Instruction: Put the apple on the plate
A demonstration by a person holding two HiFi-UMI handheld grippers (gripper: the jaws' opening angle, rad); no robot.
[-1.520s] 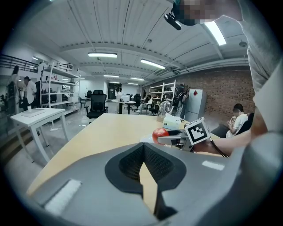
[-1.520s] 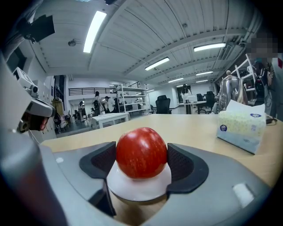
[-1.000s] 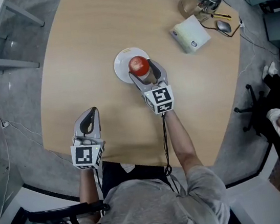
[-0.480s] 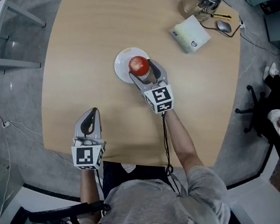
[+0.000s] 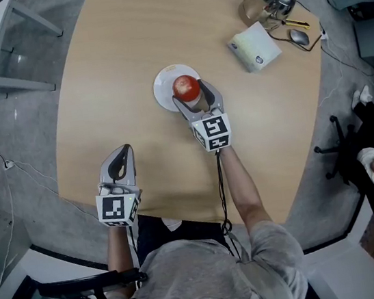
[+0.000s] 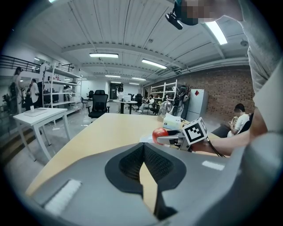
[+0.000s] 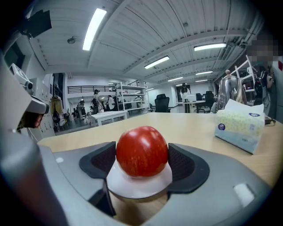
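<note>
Well apart from the small round white plate (image 5: 162, 85), to its left: grey left gripper (image 5: 124, 151), jaws pressed together on nothing, parked clear of the work. On that plate, seemingly seated: glossy red apple (image 5: 186, 87), pinched between grey right gripper (image 5: 193, 96) pads, probably awaiting release.
</note>
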